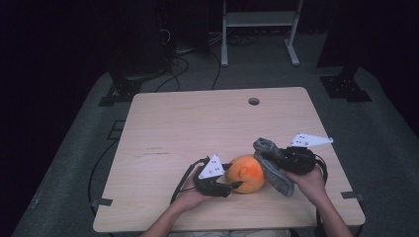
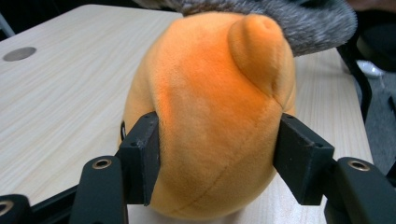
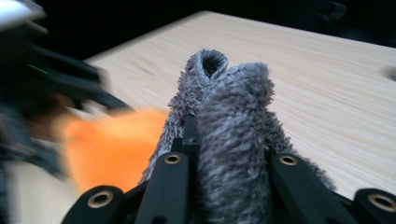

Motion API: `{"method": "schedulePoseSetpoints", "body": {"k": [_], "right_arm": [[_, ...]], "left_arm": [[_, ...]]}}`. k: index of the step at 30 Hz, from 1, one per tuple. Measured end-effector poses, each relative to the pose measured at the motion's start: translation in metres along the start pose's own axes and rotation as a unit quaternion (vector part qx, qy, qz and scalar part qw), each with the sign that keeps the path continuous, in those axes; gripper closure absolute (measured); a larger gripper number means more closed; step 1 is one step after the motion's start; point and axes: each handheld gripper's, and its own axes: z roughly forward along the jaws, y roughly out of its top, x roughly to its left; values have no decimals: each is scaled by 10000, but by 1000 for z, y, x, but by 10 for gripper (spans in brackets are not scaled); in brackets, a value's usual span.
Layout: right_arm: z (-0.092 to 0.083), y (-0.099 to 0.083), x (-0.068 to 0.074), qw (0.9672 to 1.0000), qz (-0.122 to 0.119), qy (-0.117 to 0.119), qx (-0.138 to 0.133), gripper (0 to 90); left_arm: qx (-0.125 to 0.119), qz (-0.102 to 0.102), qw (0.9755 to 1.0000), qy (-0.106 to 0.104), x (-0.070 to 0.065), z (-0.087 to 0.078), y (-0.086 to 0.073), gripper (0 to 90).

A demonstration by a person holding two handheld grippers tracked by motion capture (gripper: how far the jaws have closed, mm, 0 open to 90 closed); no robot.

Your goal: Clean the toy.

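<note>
Left gripper clamped on orange plush, lower centre of high view; right gripper pinching grey cloth against plush's right side (likely wiping). Hold plush steady; drag cloth slowly.

Your left claw: black body, white three-cornered plate on top with dark dots, black cable looped off behind. Your right claw: same black build, same white dotted plate, cable trailed back past wrist. Jaws were matte black bars, brass-ringed screw holes at joints. Your forearms bare, no sleeves seen.
</note>
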Motion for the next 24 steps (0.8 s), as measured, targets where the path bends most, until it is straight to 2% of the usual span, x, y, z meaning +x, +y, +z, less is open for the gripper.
{"method": "schedulePoseSetpoints", "body": {"k": [1, 3, 4, 5, 7, 9, 11, 13, 15, 17, 18, 19, 20, 22, 23, 24], "right_arm": [[-1, -3, -5, 9999, 82, -62, 21, 751], [-5, -5, -5, 9998, 189, 34, -71, 751], [-6, -3, 0, 9996, 158, 177, -175, 751], [-6, 2, 10, 9992, -7, 316, -240, 751], [1, 6, 21, 9988, -198, 416, -158, 751], [10, 2, 21, 9991, -206, 378, -29, 751], [14, -4, 12, 9996, -91, 243, 140, 750], [11, -4, 12, 9996, -38, 257, 85, 750], [6, 2, 20, 9982, 24, 572, -190, 750], [6, 8, 32, 9945, -44, 954, -438, 750], [7, 10, 38, 9930, -108, 1076, -468, 749], [10, 11, 42, 9930, -185, 1086, -424, 749], [14, 9, 42, 9942, -292, 983, -307, 749], [18, 4, 34, 9956, -186, 897, -210, 748], [18, 3, 30, 9966, -166, 791, -167, 748], [15, 2, 27, 9971, -111, 733, -164, 748]], "left_arm": [[-16, -27, 10000, 18, 1, -2, 0, 384], [-19, -55, 10000, 4, 2, -3, -1, 387], [-34, -88, 10000, -8, 2, -2, -1, 390], [-51, -96, 9999, -13, 2, -2, -1, 391], [-67, -119, 9999, 3, 3, -3, -1, 391], [-98, -166, 9998, 31, 7, -7, -1, 391], [-165, -231, 9996, 63, 9, -11, 0, 394], [-183, -282, 9994, 76, 12, -13, 0, 396], [-201, -354, 9991, 102, 13, -12, 0, 401], [-211, -368, 9990, 108, 11, -10, 2, 403], [-213, -356, 9991, 104, 10, -10, 2, 403], [-180, -320, 9993, 83, 9, -10, 3, 401], [-158, -280, 9994, 87, 9, -9, 2, 393], [-165, -386, 9991, -29, 11, -8, 1, 331], [-106, -435, 9990, -92, 14, -6, 1, 278], [22, -484, 9988, -53, 15, -3, 1, 214]]}}
